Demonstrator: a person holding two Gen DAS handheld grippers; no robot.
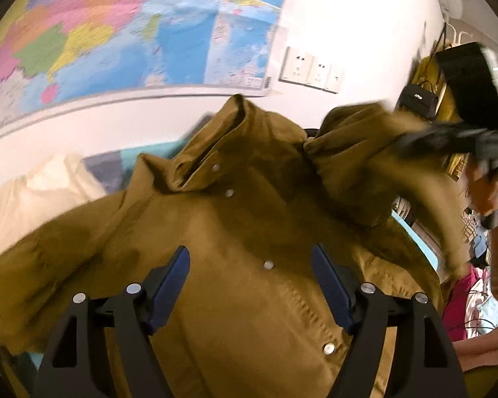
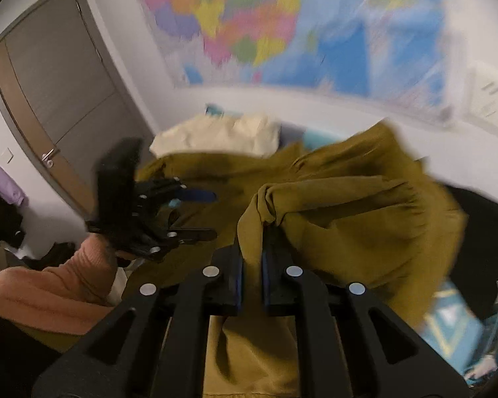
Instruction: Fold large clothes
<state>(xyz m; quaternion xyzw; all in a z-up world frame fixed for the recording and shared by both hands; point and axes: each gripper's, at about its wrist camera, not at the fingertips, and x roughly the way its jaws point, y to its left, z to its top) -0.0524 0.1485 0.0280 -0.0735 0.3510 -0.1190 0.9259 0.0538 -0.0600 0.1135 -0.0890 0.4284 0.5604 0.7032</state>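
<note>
Left wrist view: mustard-brown button-front cotton jacket lies spread front-up under the camera, white snap buttons running down the placket, collar bunched toward the wall. Left gripper hovers over the placket with its blue-padded jaws spread wide, nothing between them. One sleeve of the jacket is lifted at upper right, blurred, pinched by the right gripper, which a hand in a peach ribbed sleeve holds. Cream-white crumpled cloth sits at the jacket's left side. Colourful wall map and white wall sockets behind. Pink cloth at the right edge.

Right wrist view: right gripper has its jaws pressed nearly together, pinching a fold of the jacket; fabric bunches above the fingertips and hangs below them. Rest of the jacket lies spread beyond, on a surface with a light blue patterned cover. Left gripper shows at left, jaws apart, above the jacket, held by a hand in the peach sleeve. Cream cloth lies past the jacket near the wall. Grey-brown door with metal handle at left; the map is blurred.
</note>
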